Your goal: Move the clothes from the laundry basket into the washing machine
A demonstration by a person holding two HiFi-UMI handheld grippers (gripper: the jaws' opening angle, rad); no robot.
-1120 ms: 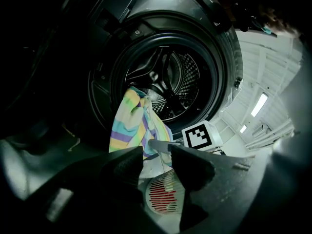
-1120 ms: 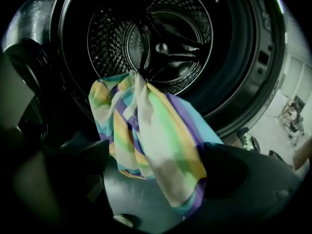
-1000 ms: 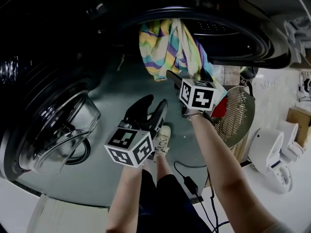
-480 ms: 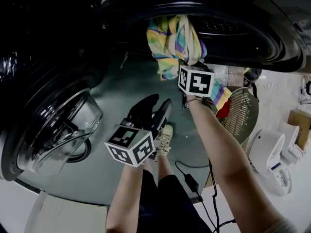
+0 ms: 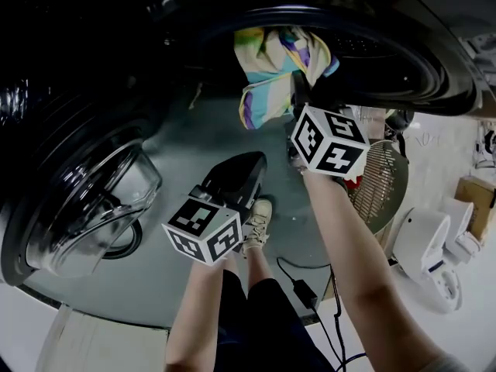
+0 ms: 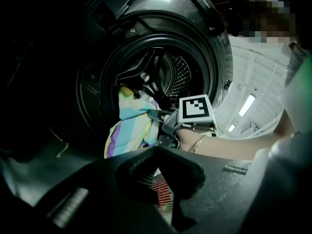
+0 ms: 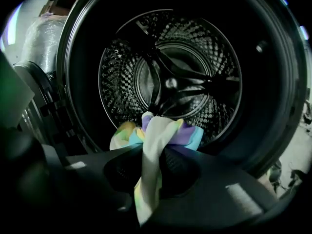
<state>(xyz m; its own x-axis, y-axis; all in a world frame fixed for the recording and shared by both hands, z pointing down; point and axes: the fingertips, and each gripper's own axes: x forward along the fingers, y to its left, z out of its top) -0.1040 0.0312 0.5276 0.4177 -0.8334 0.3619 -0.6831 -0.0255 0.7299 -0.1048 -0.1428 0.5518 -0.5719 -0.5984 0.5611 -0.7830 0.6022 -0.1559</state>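
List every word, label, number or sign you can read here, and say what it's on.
No text can be read anywhere.
Marker cubes: black-and-white square patterns only, no letters.
Wall: faint marks, too blurred to read.
Washing machine: no label shows.
Cloth: coloured stripes, no print.

Pretty chunky black plastic all round: the left gripper [image 5: 249,163] mid-frame and the right gripper [image 5: 299,99] above it are each capped with a white cube of black square markers [image 5: 203,229]. Dark shorts [image 5: 256,316], a pale lace-up sneaker [image 5: 260,222] and a thin bracelet [image 6: 196,145] are worn.
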